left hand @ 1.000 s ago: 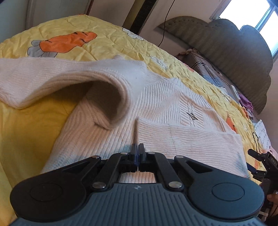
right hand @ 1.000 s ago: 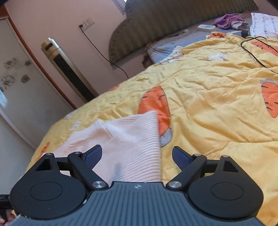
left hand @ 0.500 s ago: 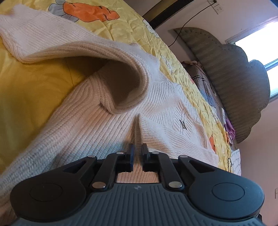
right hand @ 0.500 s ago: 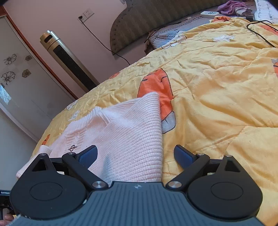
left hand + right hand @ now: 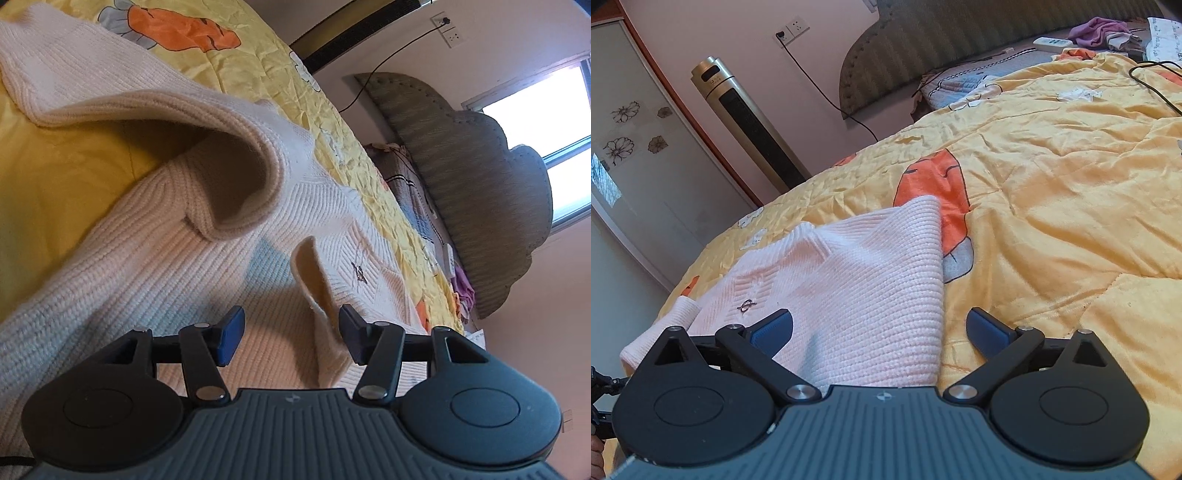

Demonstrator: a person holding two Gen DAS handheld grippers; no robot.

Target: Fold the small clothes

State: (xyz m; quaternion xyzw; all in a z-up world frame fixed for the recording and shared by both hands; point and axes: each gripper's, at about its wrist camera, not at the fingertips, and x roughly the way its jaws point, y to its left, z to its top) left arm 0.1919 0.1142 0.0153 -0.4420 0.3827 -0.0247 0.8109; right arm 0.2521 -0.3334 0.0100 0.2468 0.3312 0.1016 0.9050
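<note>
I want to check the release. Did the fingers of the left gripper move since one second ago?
Yes. The left gripper has just been opening: its fingers spread apart, away from the upright sweater edge they pinched earlier. That edge now stands loose between them.

Daylight floods my left view from the window (image 5: 554, 122), blown white; soft shadows (bluish) fall on the sweater (image 5: 155, 280). Sharp frames, fisheye-bent edges.

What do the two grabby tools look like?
Both look alike. The left tool and the right tool each have black linkage arms with silver rivets, blue pads, two round black discs and a ribbed grey body bearing a tiny logo.
</note>
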